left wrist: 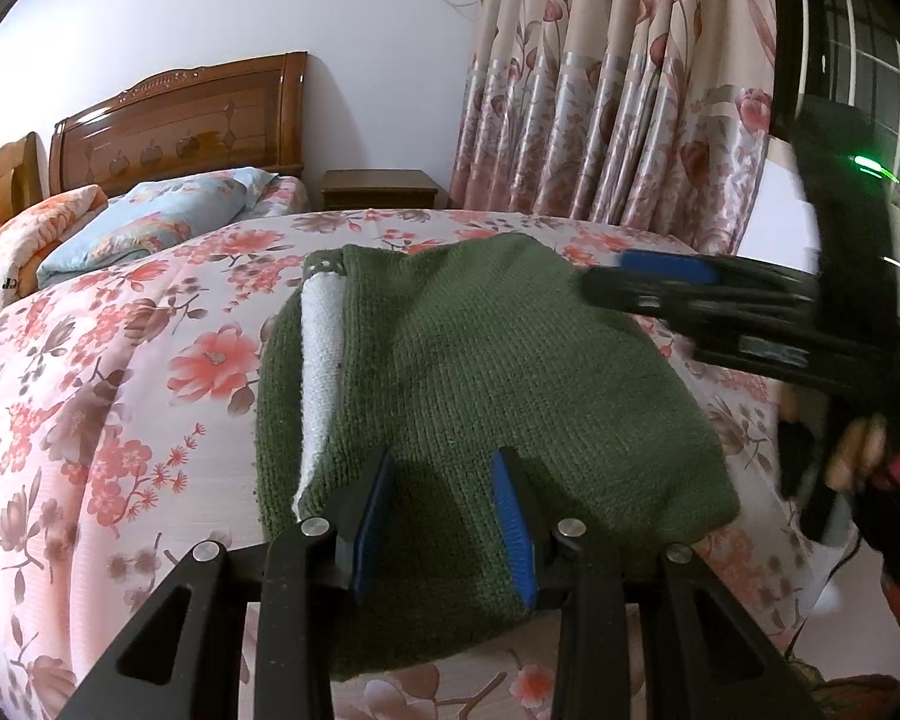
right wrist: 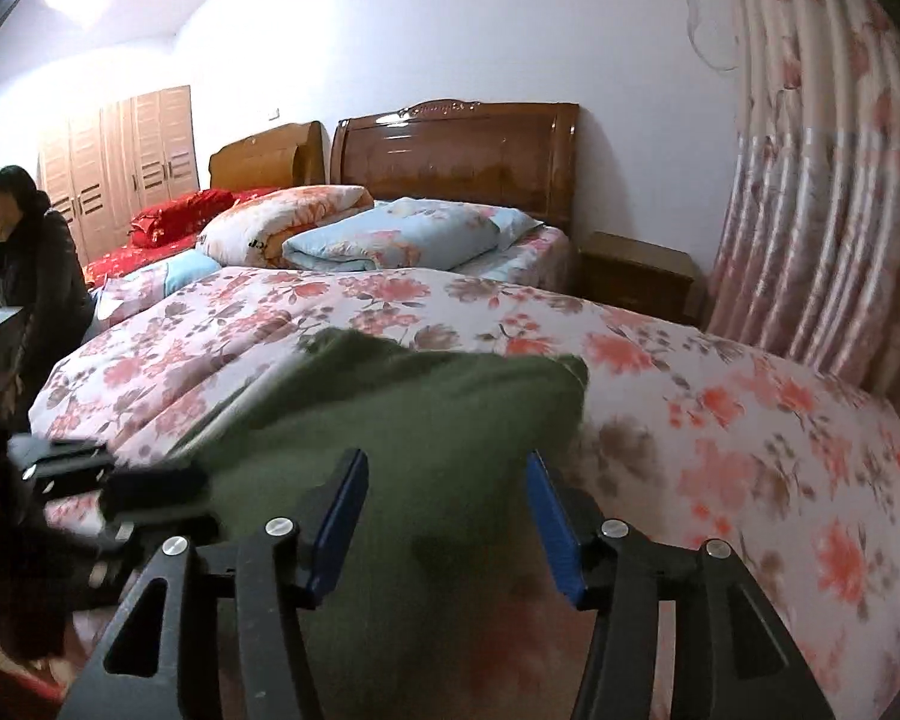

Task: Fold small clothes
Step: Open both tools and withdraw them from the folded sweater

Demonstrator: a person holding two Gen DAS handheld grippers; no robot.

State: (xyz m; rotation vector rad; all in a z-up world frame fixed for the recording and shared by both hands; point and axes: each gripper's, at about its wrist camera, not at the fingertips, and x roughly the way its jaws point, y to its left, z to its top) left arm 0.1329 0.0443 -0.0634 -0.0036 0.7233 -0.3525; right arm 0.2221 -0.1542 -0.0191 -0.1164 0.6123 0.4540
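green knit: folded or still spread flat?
Folded. The green knit lies doubled on the floral quilt, its white inner layer showing along the left edge.

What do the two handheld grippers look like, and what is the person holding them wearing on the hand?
Both are black plastic tools with open-framed, angular fingers, silver round pivot bolts and ribbed blue pads. The left gripper and right gripper look alike up close. Seen from the side, the right gripper has a chunky black handle with a small green light. The hand wears a dark glove or sleeve with a pink-red knit cuff.
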